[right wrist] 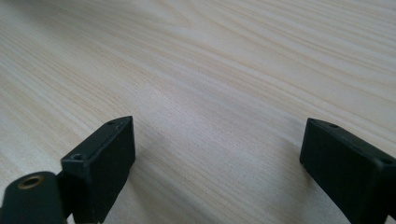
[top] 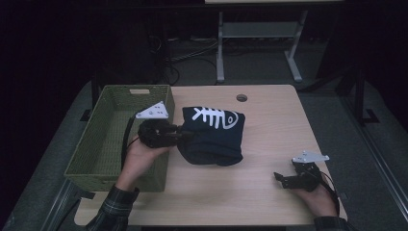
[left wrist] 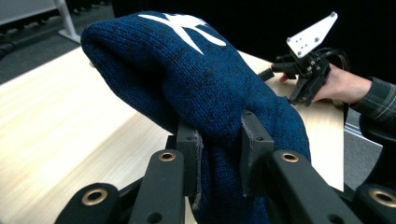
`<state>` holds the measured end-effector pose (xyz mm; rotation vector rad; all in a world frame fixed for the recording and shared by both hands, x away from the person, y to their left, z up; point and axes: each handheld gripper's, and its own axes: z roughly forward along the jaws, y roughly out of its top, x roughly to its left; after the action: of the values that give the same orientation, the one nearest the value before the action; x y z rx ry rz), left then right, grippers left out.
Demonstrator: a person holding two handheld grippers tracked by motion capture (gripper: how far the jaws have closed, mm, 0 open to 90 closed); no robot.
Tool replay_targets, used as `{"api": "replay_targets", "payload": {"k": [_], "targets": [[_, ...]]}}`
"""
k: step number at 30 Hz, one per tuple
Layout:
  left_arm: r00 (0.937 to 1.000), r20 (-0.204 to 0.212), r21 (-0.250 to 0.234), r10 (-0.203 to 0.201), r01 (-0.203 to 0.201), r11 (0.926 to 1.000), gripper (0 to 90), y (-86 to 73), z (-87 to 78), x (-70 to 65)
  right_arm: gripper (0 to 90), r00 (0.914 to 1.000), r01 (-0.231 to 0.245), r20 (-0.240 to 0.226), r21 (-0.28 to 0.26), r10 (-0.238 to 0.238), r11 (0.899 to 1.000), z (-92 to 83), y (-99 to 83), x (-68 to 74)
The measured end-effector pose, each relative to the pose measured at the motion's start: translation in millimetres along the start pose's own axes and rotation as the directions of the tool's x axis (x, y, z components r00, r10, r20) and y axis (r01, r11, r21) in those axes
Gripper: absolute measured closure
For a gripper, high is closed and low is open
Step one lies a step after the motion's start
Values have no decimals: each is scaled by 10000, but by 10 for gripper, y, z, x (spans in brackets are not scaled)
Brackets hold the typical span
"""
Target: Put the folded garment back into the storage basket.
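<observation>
A dark blue knitted garment point(top: 214, 137) with a white fishbone print lies folded near the middle of the wooden table point(top: 269, 192). My left gripper point(top: 182, 134) is at the garment's left edge, shut on the blue knit. In the left gripper view the garment point(left wrist: 187, 79) bulges up between the two pads point(left wrist: 254, 140) and is lifted off the table there. My right gripper point(top: 281, 179) rests low over the table near its front right corner, jaws wide apart with bare wood between them point(right wrist: 215, 154).
A green woven basket point(top: 115, 139) stands at the table's left side, just beside my left hand. A round cable hole point(top: 241, 97) sits near the far edge. Behind the table are a white desk frame point(top: 221, 43) and cables on the floor.
</observation>
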<state>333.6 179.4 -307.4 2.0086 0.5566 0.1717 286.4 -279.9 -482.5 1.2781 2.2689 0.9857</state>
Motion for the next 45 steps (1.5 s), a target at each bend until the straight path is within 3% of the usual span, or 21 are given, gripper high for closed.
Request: {"api": "replay_targets", "payload": {"k": [15,26,38,45], "targets": [[9990,-402,-349,-188,174,9992,733,0,-380,122,101,10000,-3,3,-1,3,10000,0,0,1],[9976,-673,-298,-172,152,9994,733,26,-659,232,102,10000,6,25,1,-6,10000,0,-1,-1],[9926,-1173,-235,-302,276,9993,732,-7,-921,326,102,10000,5,33,1,-5,10000,0,0,-2],[9867,-1551,-80,-492,486,9988,733,-68,-1075,386,102,10000,-3,64,2,3,10000,1,0,-3]]}}
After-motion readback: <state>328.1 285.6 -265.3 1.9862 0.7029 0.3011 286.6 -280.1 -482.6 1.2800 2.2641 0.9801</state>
